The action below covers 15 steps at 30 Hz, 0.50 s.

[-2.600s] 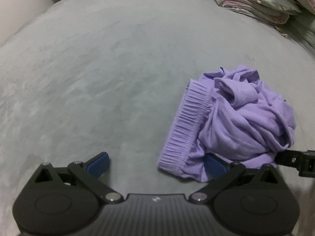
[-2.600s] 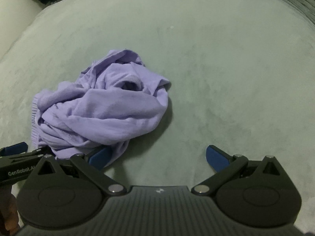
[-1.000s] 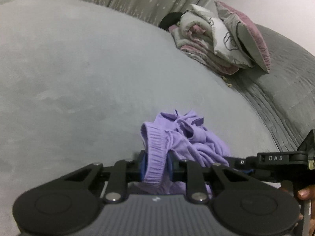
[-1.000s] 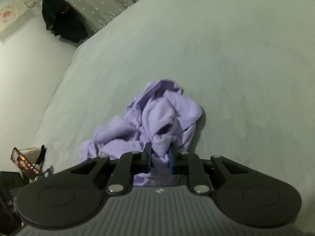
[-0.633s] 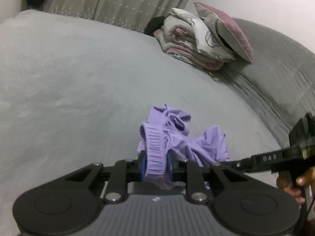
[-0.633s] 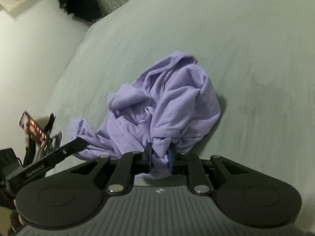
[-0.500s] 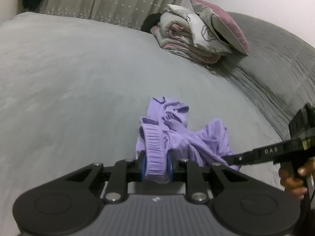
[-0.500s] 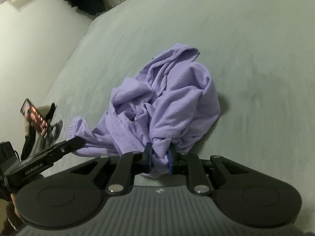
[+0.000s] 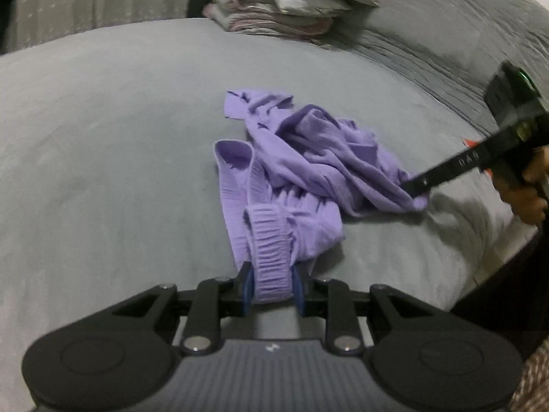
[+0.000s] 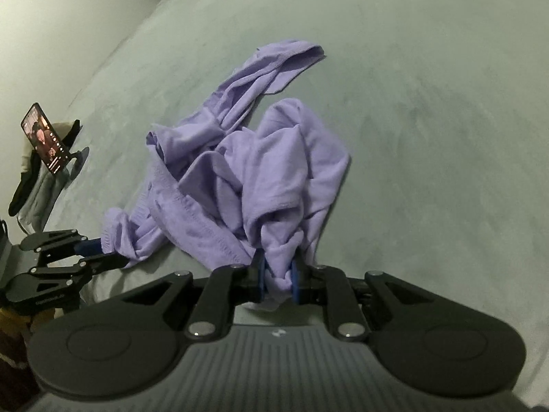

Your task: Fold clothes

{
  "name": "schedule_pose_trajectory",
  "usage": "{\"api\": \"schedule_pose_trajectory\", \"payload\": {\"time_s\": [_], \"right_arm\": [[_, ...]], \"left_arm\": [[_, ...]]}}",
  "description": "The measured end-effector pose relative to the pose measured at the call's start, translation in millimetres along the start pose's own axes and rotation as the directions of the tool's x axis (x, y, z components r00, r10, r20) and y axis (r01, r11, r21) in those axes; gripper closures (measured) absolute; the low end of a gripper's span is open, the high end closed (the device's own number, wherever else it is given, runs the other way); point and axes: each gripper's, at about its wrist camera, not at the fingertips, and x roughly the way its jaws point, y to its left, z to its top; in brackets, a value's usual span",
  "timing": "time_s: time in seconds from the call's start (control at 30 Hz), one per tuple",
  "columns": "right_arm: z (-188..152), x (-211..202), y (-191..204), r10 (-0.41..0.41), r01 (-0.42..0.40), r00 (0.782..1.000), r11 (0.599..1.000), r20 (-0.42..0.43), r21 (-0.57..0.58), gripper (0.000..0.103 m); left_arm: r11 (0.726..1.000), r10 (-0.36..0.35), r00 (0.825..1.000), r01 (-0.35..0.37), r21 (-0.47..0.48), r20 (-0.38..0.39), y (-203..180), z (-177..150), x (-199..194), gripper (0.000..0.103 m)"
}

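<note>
A crumpled lilac garment (image 9: 319,158) with a ribbed elastic waistband (image 9: 271,254) lies on a grey bed cover (image 9: 103,144). My left gripper (image 9: 272,286) is shut on the waistband. My right gripper (image 10: 278,279) is shut on a bunched edge of the same garment (image 10: 267,171). In the left wrist view the right gripper (image 9: 417,189) pinches the cloth at the right. In the right wrist view the left gripper (image 10: 92,252) holds the cloth at the lower left. The garment stretches between the two and partly rests on the bed.
Folded bedding and a pillow (image 9: 284,3) are stacked at the bed's far end, beside a quilted grey cover (image 9: 446,34). A lit phone on a stand (image 10: 44,139) sits at the bed's left edge, with dark cloth (image 10: 24,185) beside it.
Both grippers closed on the garment and lifted it. Since half a second ago they have moved apart, so the bundle has spread out and one end trails away across the bed.
</note>
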Motion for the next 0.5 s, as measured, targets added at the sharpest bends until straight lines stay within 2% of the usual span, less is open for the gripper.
{"api": "schedule_pose_trajectory", "payload": {"time_s": [0.03, 0.07, 0.1, 0.13, 0.17, 0.23, 0.33, 0.5], "right_arm": [[1, -4, -2, 0.010, -0.010, 1.000, 1.000, 0.002, -0.005, 0.079], [2, -8, -2, 0.017, -0.017, 1.000, 1.000, 0.016, -0.009, 0.079], [3, -13, -1, 0.023, -0.023, 0.999, 1.000, 0.030, -0.014, 0.078], [4, -19, -1, 0.026, -0.025, 0.998, 0.999, 0.051, -0.021, 0.071], [5, -25, 2, 0.028, -0.026, 0.996, 0.999, 0.082, -0.031, 0.059], [8, -35, 6, 0.037, -0.030, 0.990, 0.998, 0.138, -0.049, 0.051], [15, -39, 8, 0.059, -0.055, 0.984, 0.998, 0.167, -0.031, 0.051], [31, -29, 16, 0.093, -0.093, 0.981, 0.996, 0.172, -0.006, 0.051]], "left_arm": [[1.000, -0.015, 1.000, 0.015, 0.004, 0.000, 3, 2, -4, 0.053], [1.000, -0.022, 1.000, 0.022, 0.002, 0.008, 7, 4, -8, 0.034], [1.000, -0.019, 0.999, 0.019, -0.008, 0.025, 12, 4, -14, 0.025], [1.000, -0.015, 0.999, 0.016, -0.025, 0.045, 18, 6, -19, 0.024], [0.998, -0.018, 0.998, 0.022, -0.054, 0.064, 24, 8, -23, 0.024], [0.991, -0.035, 0.995, 0.047, -0.124, 0.098, 36, 13, -29, 0.024], [0.975, -0.053, 0.989, 0.081, -0.208, 0.135, 47, 20, -30, 0.024], [0.971, -0.012, 0.994, 0.038, -0.235, 0.112, 45, 35, -8, 0.026]]}}
